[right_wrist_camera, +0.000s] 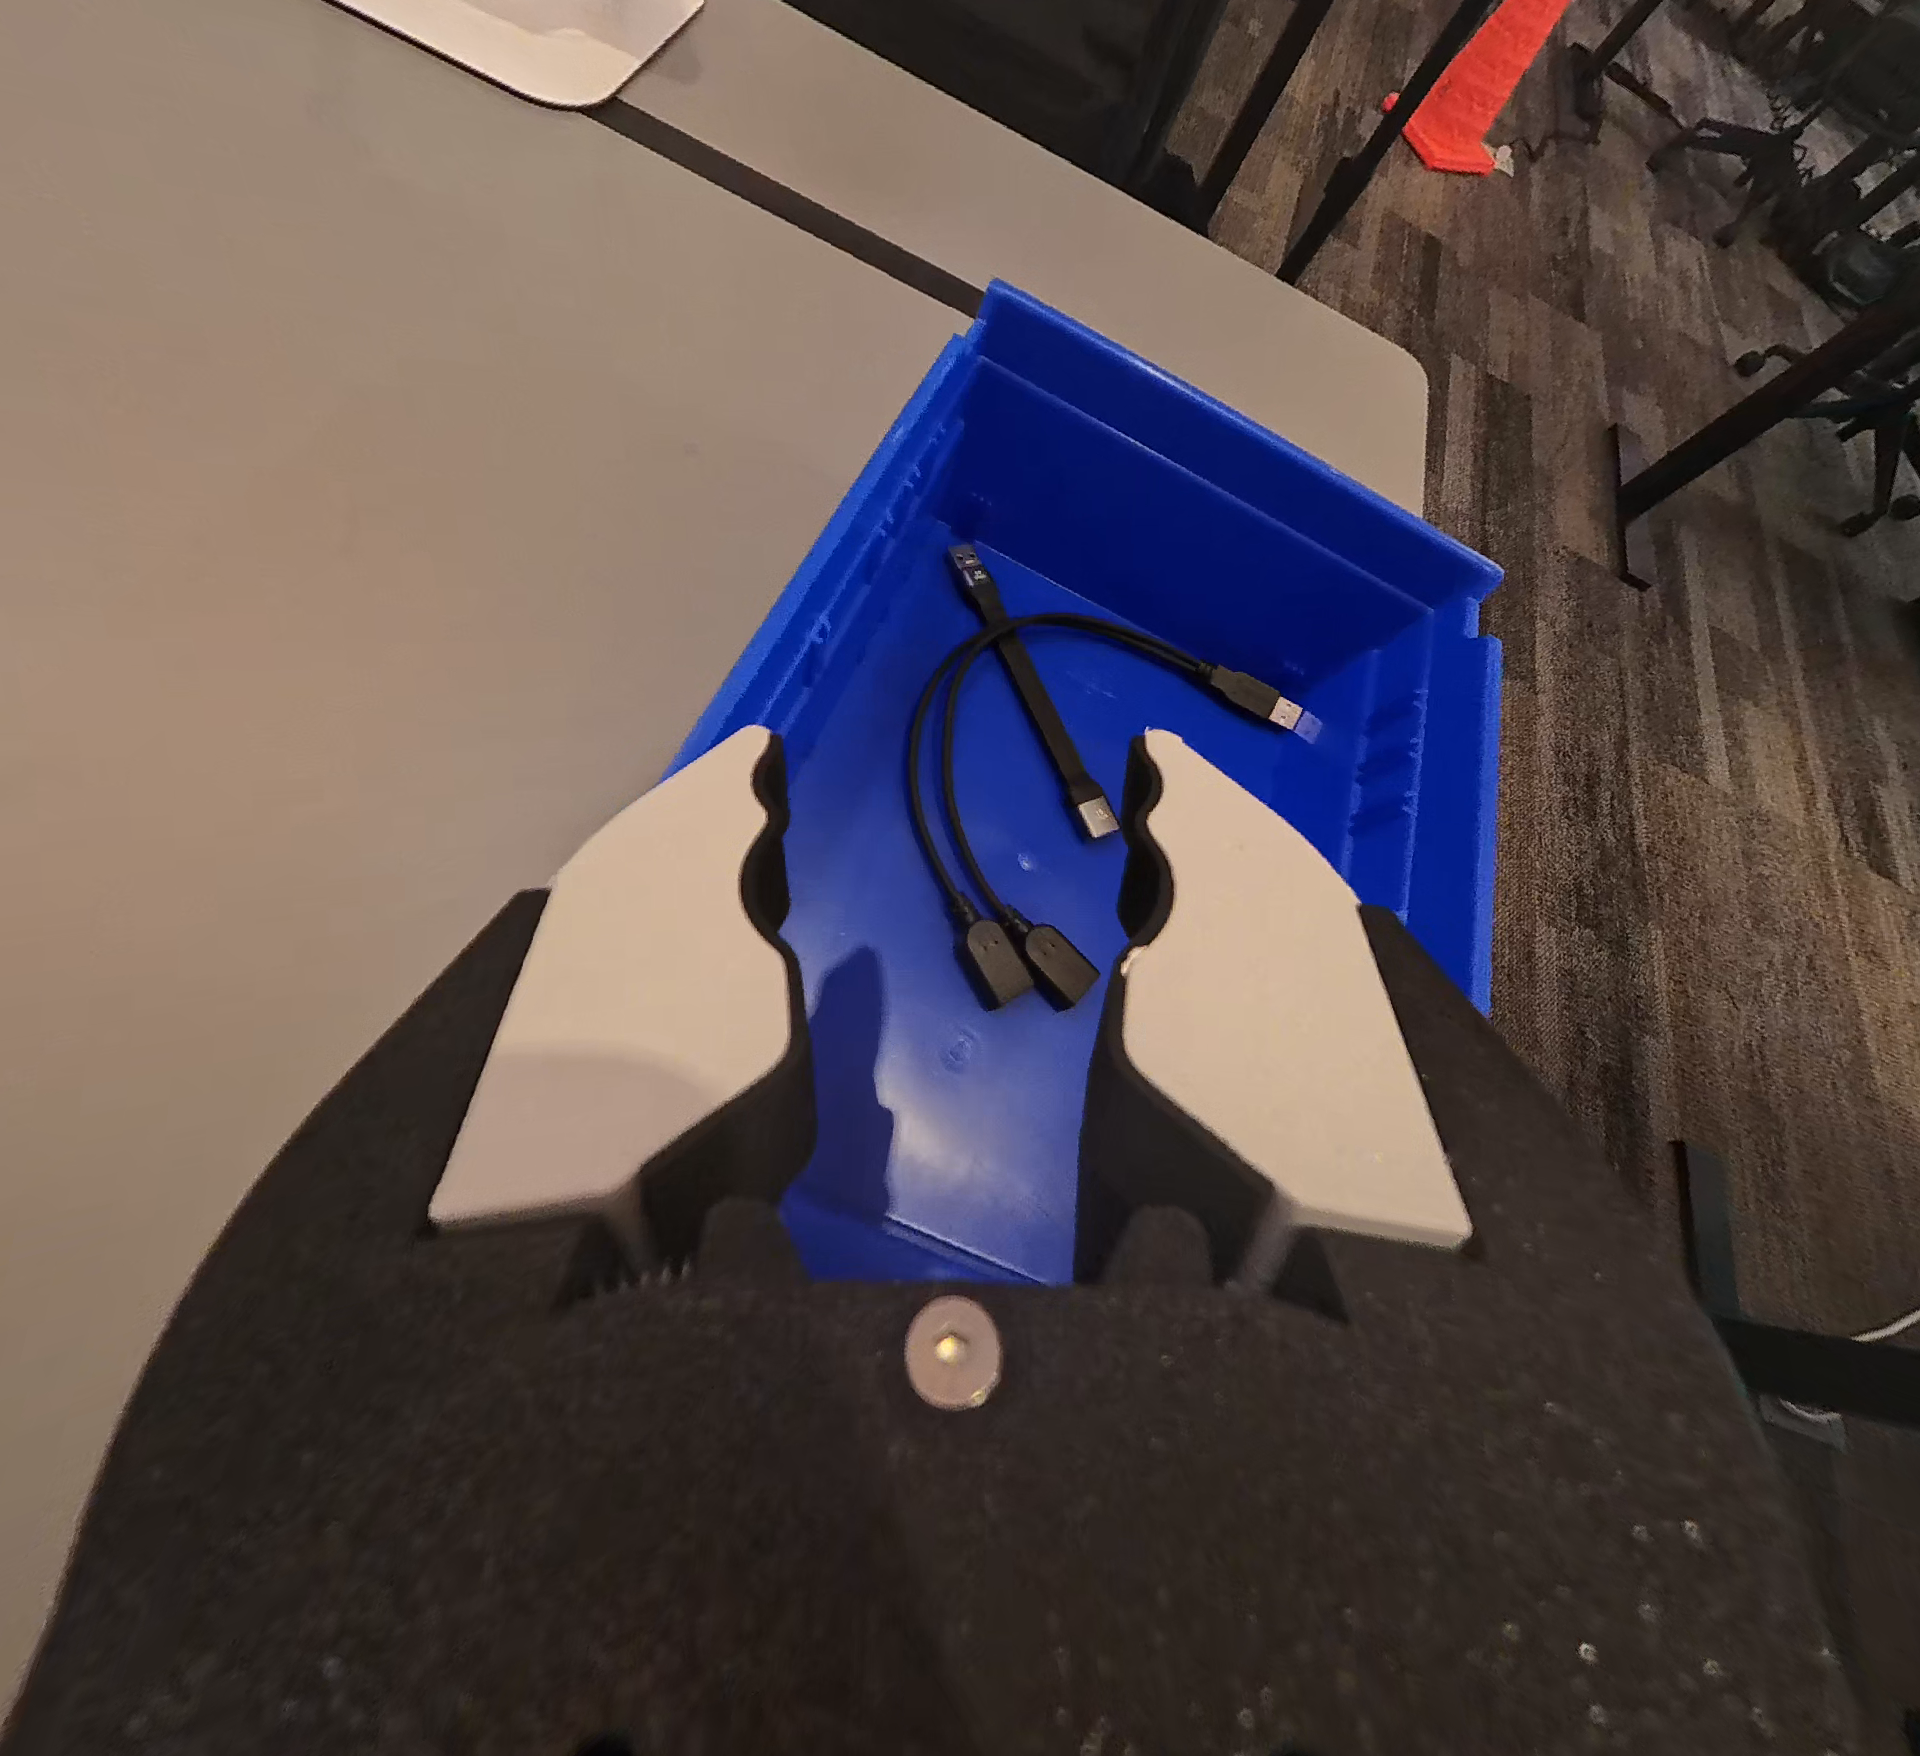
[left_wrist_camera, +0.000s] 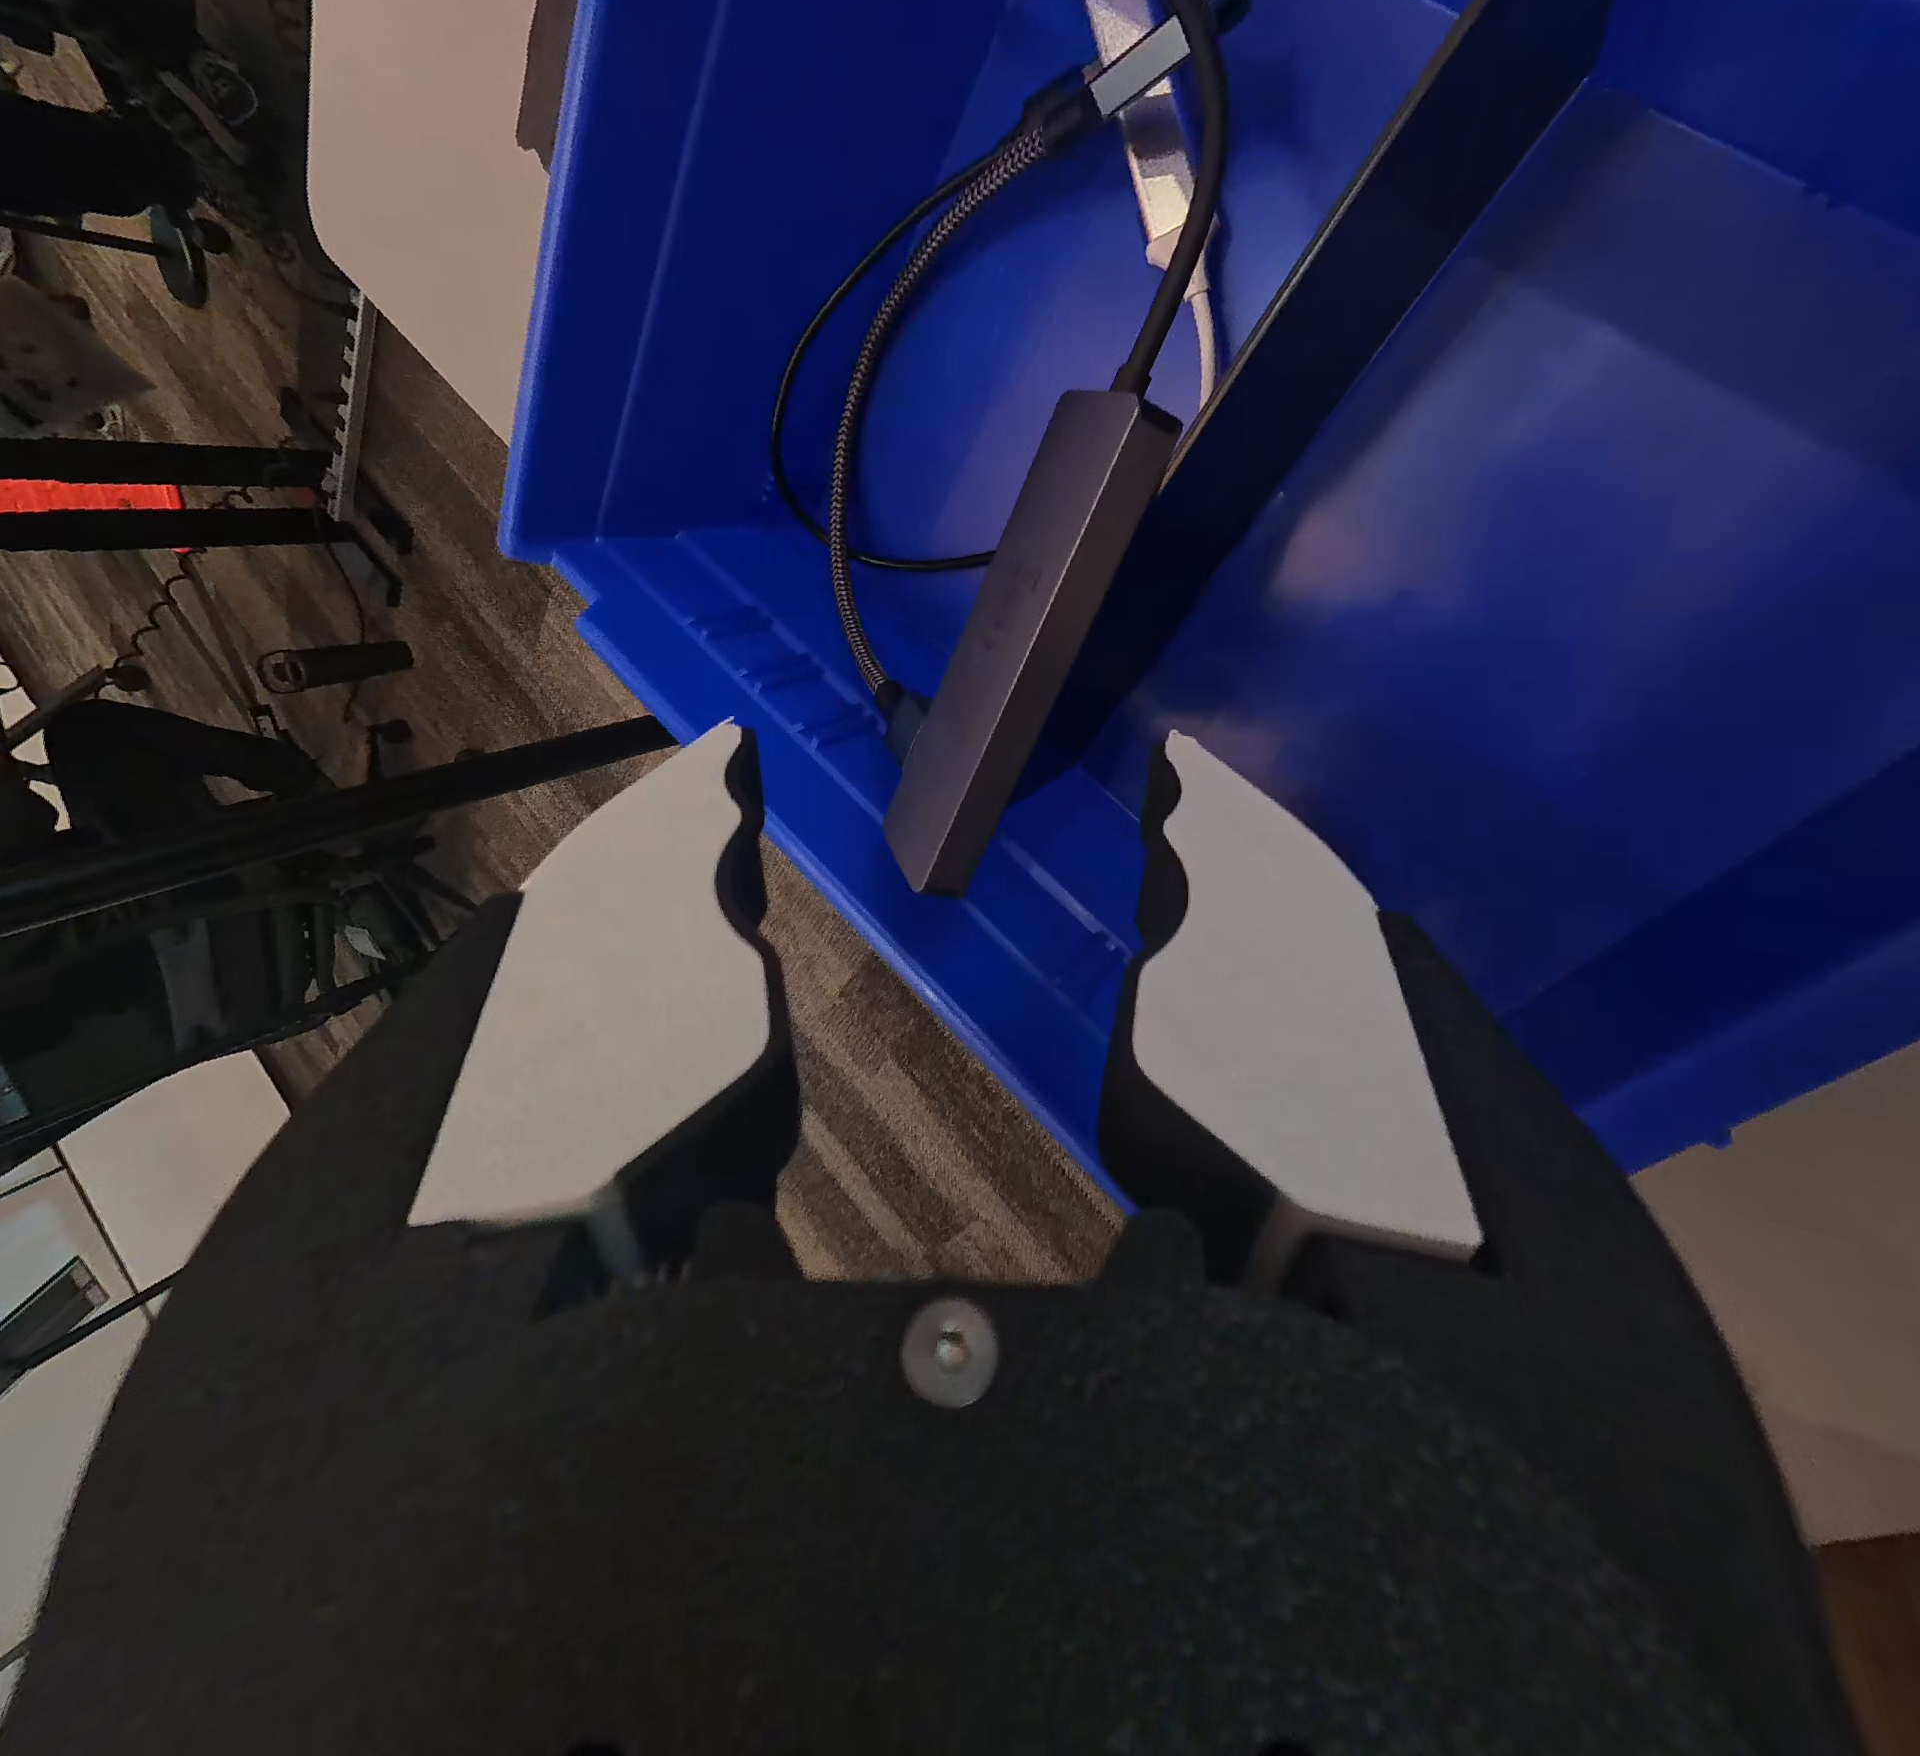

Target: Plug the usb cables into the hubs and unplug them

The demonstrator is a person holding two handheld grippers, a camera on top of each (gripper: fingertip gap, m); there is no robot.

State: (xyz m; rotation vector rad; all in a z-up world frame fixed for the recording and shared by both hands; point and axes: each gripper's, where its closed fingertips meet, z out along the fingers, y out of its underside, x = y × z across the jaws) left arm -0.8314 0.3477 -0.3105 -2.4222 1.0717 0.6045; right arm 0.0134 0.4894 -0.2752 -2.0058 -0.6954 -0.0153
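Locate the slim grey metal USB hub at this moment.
In the left wrist view, the slim grey metal USB hub lies inside the blue plastic bin, leaning against its dark divider wall, just beyond the open left gripper.

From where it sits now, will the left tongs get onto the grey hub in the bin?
Probably yes: the left tongs are open, the hub lies just ahead, nothing between them, though it leans against the divider.

So the hub (left_wrist_camera: pixel 1023 636) sits in the bin (left_wrist_camera: pixel 665 272) leaning on the divider (left_wrist_camera: pixel 1382 252), braided cable (left_wrist_camera: pixel 894 324) coiled left of it. The other bin (right_wrist_camera: pixel 1195 470) (near the table (right_wrist_camera: pixel 416 459) corner) holds two crossed cables: short cable (right_wrist_camera: pixel 1029 683) under split cable (right_wrist_camera: pixel 966 761).
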